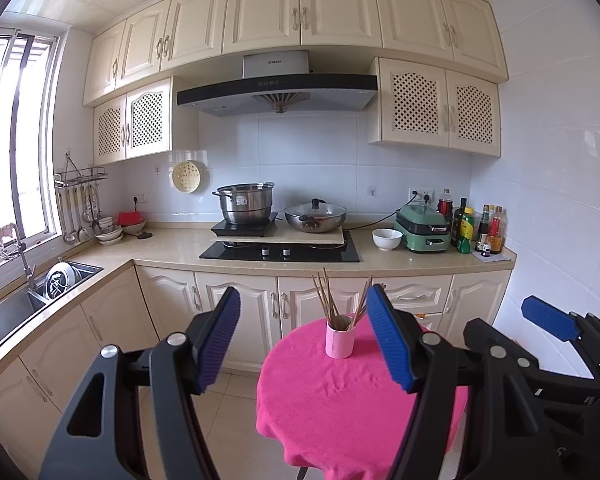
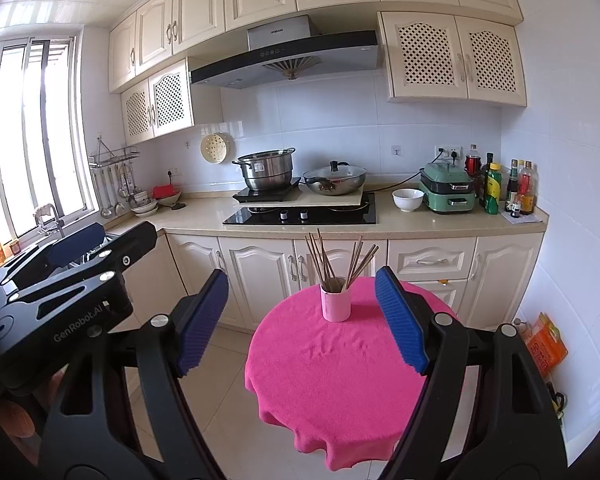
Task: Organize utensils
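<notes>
Both my claws, left claw (image 1: 304, 340) and right claw (image 2: 302, 322), hang open short of the counter (image 2: 340, 380); chopsticks (image 2: 328, 260) in the pink cup (image 2: 335, 304) near its far edge need a single-stick pinch.

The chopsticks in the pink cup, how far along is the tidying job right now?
Done: the chopsticks all stand in the pink cup on the pink tablecloth; none lie loose on it. In hand: nothing. The left gripper and right gripper are both open and empty, short of the cup. Left: the sticks fan out in two bunches, so any gathering or sorting hasn't visibly begun.
</notes>
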Motion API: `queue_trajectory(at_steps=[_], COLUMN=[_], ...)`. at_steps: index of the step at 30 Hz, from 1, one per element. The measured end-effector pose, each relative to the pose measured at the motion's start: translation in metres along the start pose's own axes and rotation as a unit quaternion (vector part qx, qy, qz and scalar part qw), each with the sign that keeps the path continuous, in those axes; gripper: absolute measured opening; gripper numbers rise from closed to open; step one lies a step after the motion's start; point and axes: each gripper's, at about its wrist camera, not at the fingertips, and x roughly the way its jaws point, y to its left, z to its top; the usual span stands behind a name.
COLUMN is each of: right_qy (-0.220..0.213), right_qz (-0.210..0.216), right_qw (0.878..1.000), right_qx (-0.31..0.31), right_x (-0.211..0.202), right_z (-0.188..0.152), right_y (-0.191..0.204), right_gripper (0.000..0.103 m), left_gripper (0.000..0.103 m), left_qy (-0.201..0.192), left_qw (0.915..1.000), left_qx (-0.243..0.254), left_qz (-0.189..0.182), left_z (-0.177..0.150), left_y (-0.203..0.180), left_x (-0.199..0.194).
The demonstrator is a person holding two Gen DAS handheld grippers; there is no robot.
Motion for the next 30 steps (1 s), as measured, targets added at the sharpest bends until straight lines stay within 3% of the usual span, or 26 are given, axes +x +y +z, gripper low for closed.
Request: queue_trajectory(at_steps=[30], right_qy=[0.007], right_qz=[0.002], right_qw=[1.0], right_qx=[0.004], right_x=[0.012], right_z=[0.002], right_y=[0.002], right_gripper=[0.076], left_gripper=[0.065], left_qy=[0.006], left_qw=[1.0], left_qx=[-0.003], left_qz=[-0.001], left_z=[-0.004], left_y=[-0.002], left_x=[0.007])
